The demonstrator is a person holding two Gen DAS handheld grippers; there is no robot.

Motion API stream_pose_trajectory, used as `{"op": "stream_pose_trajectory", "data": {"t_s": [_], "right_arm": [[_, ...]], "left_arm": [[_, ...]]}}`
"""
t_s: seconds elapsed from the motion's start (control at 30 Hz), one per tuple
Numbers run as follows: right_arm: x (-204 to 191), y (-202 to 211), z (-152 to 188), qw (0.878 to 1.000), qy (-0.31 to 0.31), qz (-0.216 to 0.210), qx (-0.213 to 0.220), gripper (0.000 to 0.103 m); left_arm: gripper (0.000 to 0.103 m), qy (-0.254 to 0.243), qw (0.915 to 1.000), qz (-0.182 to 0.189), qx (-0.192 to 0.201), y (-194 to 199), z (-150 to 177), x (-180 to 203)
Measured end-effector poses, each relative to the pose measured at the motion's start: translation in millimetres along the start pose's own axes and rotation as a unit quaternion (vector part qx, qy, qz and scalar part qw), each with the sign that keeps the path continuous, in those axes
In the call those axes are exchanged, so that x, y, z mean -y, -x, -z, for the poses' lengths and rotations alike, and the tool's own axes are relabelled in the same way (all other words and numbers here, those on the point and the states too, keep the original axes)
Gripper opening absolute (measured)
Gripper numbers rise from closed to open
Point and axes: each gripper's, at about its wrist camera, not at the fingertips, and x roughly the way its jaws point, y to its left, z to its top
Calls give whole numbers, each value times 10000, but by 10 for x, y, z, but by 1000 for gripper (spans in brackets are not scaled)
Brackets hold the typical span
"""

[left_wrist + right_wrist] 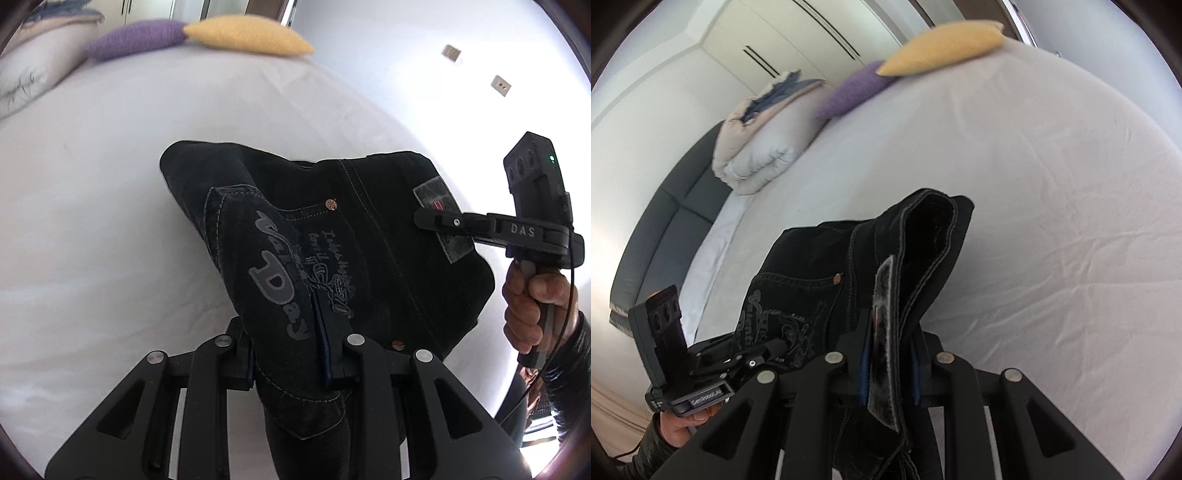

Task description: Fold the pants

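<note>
Pants [332,240], dark denim, lifted above bed [110,184]. Left claw [295,354] clamped on pocket area; right claw [888,369] clamped on waistband patch. Likely mid-fold carry. Next: lower, lay flat on the sheet, align edges.

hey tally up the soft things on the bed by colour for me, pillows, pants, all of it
Black: 1, the pants, held up by both grippers
Purple: 1, pillow
Yellow: 1, pillow
White/beige: 1, folded duvet
Total: 4
</note>
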Motion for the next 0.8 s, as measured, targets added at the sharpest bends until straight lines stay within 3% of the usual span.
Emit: {"op": "stream_pose_trajectory", "data": {"t_s": [0.1,0.2,0.63,0.8], "right_arm": [[191,-122,-4,9998,-144,-102,-92,19],[299,-151,45,9996,-173,-206,-103,22],[454,-169,98,9978,-474,-459,110,39],[393,7,178,9982,-495,-131,304,52]], "left_arm": [[29,88,9999,71,-14,-152,64,-89],[42,228,9997,112,-41,-224,114,-184],[56,308,9994,111,144,-188,241,-168],[59,310,9991,10,293,-94,320,-180]]}}
